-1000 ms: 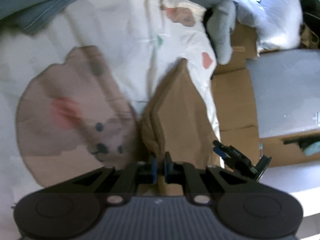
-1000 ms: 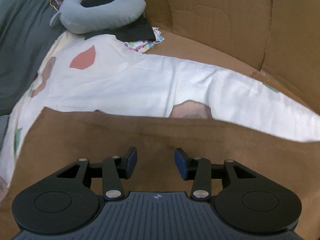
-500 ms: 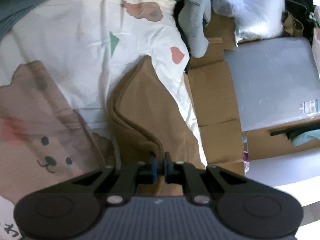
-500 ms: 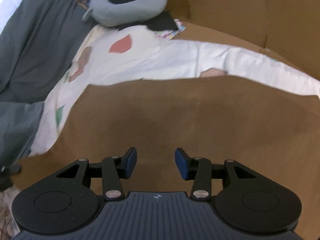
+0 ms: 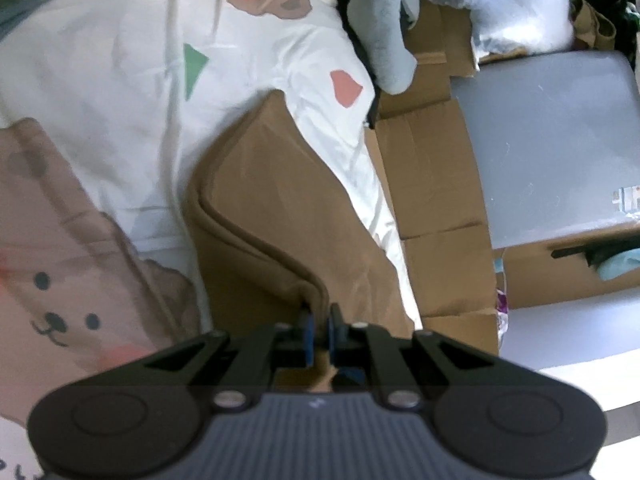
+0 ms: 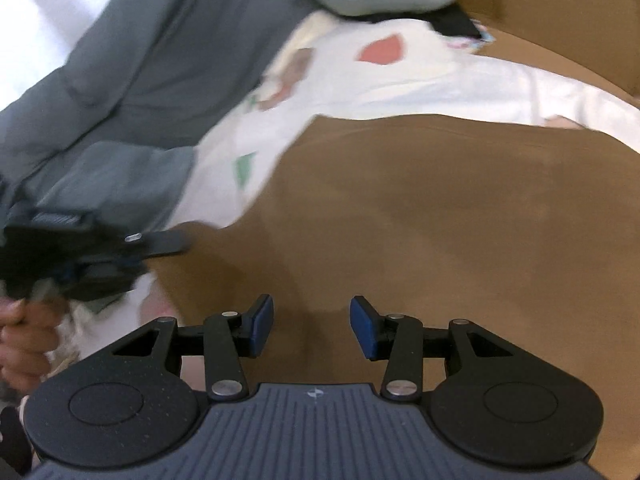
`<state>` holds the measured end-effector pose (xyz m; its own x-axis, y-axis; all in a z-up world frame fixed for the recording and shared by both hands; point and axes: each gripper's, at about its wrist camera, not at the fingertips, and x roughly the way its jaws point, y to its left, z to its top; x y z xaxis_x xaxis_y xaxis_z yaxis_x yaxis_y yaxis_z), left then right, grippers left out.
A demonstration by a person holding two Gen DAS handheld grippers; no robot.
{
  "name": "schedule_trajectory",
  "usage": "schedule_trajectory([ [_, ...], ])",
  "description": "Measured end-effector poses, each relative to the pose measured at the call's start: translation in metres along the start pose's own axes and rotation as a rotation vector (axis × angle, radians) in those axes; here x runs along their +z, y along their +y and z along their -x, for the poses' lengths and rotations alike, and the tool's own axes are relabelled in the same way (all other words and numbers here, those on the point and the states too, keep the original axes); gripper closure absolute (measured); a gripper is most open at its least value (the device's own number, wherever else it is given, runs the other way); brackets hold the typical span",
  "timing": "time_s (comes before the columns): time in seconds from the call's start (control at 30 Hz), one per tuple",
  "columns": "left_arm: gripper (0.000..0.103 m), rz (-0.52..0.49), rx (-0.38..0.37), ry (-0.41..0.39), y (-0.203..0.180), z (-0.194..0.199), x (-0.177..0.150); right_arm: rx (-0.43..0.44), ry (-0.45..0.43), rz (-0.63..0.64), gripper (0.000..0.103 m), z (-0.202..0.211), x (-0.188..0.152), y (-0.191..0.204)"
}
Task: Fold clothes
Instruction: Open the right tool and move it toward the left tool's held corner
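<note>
A brown garment (image 5: 280,204) lies doubled over on a white bedsheet (image 5: 120,80) printed with bears and coloured shapes. My left gripper (image 5: 319,330) is shut on the garment's folded edge, the cloth pinched between its blue pads. In the right wrist view the same brown garment (image 6: 440,208) spreads wide and flat under my right gripper (image 6: 312,322), whose jaws stand open above the cloth with nothing between them. At that view's left edge the left gripper (image 6: 100,256) shows blurred, with a person's hand (image 6: 24,344) behind it.
A grey neck pillow (image 5: 384,28) lies at the bed's far corner. Cardboard sheets (image 5: 432,184) and a grey flat surface (image 5: 552,140) flank the bed. A dark grey blanket (image 6: 152,60) covers the sheet's far left side. A cardboard wall (image 6: 560,12) rises behind.
The left gripper has drawn back with the garment's edge, lifting it so the fold shows longer. The right gripper has swung left over the garment, bringing the blanket and the left gripper into its view.
</note>
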<state>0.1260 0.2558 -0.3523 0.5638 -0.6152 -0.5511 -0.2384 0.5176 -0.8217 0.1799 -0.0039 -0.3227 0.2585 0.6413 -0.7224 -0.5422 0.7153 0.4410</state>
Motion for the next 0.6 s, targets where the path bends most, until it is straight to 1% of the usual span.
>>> schedule_trajectory([
  [0.07, 0.096, 0.0, -0.013, 0.009, -0.004, -0.005, 0.001, 0.024, 0.001, 0.039, 0.053, -0.002, -0.001, 0.014],
  [0.2, 0.095, -0.006, -0.031, 0.025, -0.011, -0.016, 0.003, 0.045, -0.009, 0.134, 0.053, -0.003, -0.001, 0.039],
  [0.4, 0.095, 0.004, -0.049, 0.05, -0.019, -0.032, 0.0, -0.001, -0.023, 0.194, 0.053, -0.009, 0.004, 0.053],
  [0.6, 0.095, 0.004, -0.056, 0.073, -0.025, -0.041, -0.006, -0.08, -0.042, 0.247, 0.053, -0.025, 0.013, 0.062],
])
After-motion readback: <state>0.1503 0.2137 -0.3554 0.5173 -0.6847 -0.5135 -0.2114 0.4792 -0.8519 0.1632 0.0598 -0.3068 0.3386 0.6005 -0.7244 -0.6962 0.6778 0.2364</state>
